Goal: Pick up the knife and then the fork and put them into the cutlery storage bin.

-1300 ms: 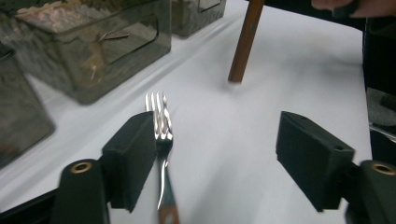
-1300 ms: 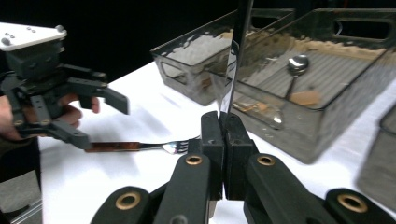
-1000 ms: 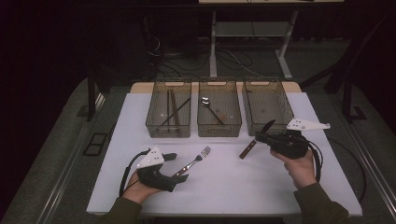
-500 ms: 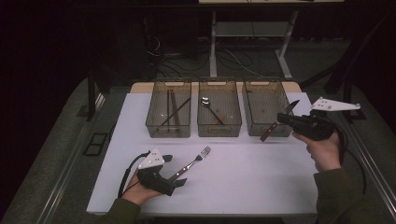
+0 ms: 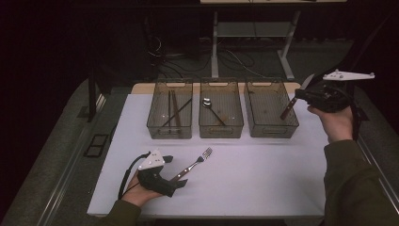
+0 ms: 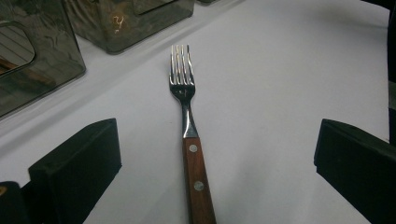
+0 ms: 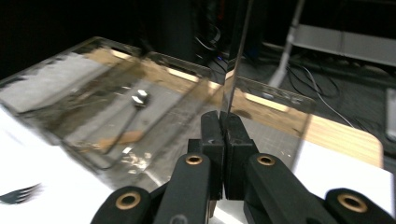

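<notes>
- Our left gripper (image 5: 181,181) rests low on the white bench (image 5: 263,188). Its jaws have just been opening and now stand wide apart, pressing on nothing.
- The fork (image 6: 189,135) lies flat on the bench between those jaws, clear of both. Its wooden handle runs back toward the gripper and its tines point straight ahead.
- Ahead of the left jaws and off to one side stand two smoky clear bins; the nearer one (image 6: 37,56) is close to the jaw on that side. Nothing lies between the jaws and the fork.
- Our right gripper (image 5: 301,94) is held up above the bench at the far right, its jaws clamped shut on a knife (image 5: 294,100).
- In the right gripper view the thin blade (image 7: 238,56) rises straight up from between the closed jaws; in the high view the brown handle hangs down and away over the near corner of the right bin (image 5: 270,129).
- Beyond the right jaws sits the middle bin (image 7: 93,93) with a spoon (image 7: 135,105) inside.
- The left bin (image 5: 170,127) holds dark chopsticks (image 5: 173,109).
</notes>
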`<state>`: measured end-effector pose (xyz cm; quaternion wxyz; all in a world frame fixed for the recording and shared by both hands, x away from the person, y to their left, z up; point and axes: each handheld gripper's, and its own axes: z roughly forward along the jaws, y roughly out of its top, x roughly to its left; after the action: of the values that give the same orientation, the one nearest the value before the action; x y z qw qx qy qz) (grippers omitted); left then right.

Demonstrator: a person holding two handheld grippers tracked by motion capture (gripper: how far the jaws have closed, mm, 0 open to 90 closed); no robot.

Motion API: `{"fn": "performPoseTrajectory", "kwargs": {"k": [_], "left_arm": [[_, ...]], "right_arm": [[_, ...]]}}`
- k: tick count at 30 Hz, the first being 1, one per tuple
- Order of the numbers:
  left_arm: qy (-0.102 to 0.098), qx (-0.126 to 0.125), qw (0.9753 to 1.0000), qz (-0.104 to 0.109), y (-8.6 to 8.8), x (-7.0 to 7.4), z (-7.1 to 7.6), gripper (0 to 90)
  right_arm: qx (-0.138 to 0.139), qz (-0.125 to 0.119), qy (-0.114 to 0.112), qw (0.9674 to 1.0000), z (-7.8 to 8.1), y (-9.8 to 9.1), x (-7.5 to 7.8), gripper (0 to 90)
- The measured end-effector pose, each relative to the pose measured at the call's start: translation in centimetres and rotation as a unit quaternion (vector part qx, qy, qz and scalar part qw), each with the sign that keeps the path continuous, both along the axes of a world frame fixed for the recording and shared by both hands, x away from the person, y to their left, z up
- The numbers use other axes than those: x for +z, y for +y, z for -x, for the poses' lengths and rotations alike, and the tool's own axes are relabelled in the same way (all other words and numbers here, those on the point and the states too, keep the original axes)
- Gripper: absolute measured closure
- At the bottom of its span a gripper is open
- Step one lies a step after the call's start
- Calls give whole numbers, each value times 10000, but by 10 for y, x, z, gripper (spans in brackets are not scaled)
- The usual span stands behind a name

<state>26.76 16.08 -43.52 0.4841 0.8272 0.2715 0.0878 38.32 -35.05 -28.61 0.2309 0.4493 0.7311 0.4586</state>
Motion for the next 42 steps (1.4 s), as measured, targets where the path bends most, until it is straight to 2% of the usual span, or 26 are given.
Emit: {"fn": "performPoseTrajectory", "kwargs": {"k": [5,7,11,15,18,23,24,25,30,35,42], "left_arm": [[-6,-13,10000,4,0,0,0,0],[-7,0,10000,28,0,0,0,0],[-5,-21,10000,7,0,0,0,0],[-7,-34,10000,11,0,0,0,0],[0,-46,10000,12,0,0,0,0],[13,-59,10000,19,-1,1,0,0],[17,-63,10000,23,-1,1,0,0],[18,-64,10000,24,-1,1,0,0],[15,-86,10000,25,-2,0,1,0],[-6,-111,9999,11,-3,0,1,0],[-7,-104,9999,33,-3,1,1,0]], "right_arm": [[-287,116,306,9991,-18,-10,-9,890],[-317,140,438,9984,-24,-12,-14,890],[-322,351,762,9960,-33,-13,-28,890],[-364,434,954,9938,-38,-16,-38,890],[-372,603,1144,9909,-40,-15,-43,890],[-335,747,1440,9862,-47,-11,-52,889],[-322,787,1459,9856,-48,-9,-55,889],[-334,737,1415,9866,-49,-8,-57,890],[-335,690,1368,9876,-54,-3,-60,889],[-367,538,1305,9893,-62,2,-69,886],[-250,522,1261,9903,-76,23,-84,867]]}}
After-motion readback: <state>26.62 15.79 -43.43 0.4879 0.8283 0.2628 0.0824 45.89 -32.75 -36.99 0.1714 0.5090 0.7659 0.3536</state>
